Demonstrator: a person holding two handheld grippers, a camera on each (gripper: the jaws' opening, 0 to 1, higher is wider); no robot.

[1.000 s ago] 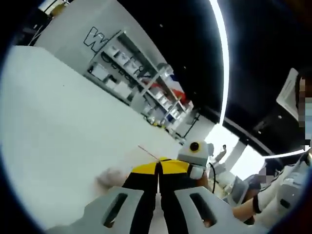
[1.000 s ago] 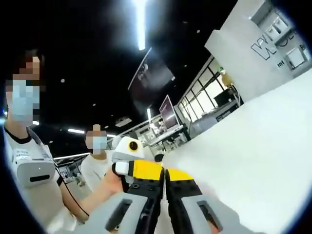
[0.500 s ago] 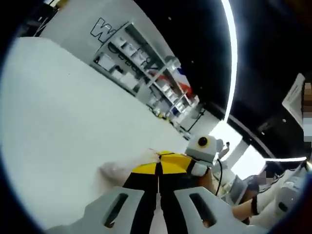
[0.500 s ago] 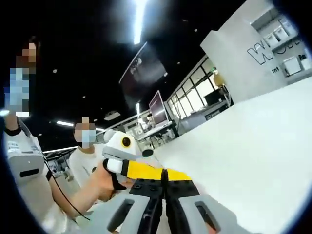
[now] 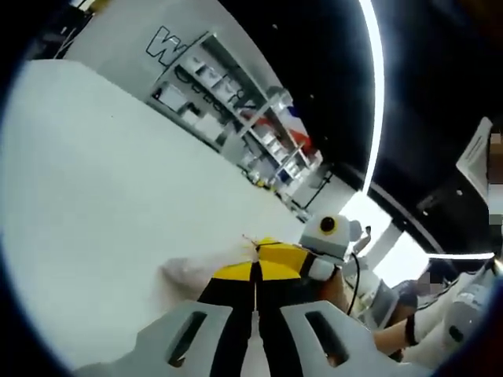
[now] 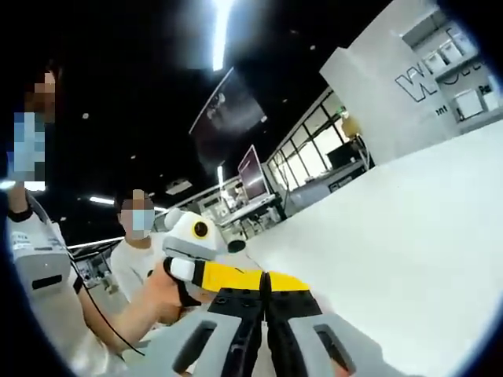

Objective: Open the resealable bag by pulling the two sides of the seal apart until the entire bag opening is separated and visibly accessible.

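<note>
The resealable bag point(image 5: 187, 272) is a clear, hazy film hanging just left of my left gripper point(image 5: 255, 272), over the white table point(image 5: 94, 196). A thin reddish seal line runs along its top to the jaw tips. The left jaws are shut on the bag's edge. My right gripper point(image 5: 277, 253) comes in from the right, its yellow tips tight against mine at the same edge. In the right gripper view my right gripper point(image 6: 264, 281) is shut, tip to tip with the left gripper point(image 6: 228, 275). There the film between them is too faint to make out.
A hand point(image 6: 161, 287) holds the left gripper's handle. Two people point(image 6: 47, 259) stand close behind it. The white table point(image 6: 393, 236) stretches away on the right. Shelving point(image 5: 228, 118) stands beyond the table's far edge.
Both views have tilted slightly. The other gripper sits a little higher in each. Both pairs of jaws stay shut and tip to tip.
</note>
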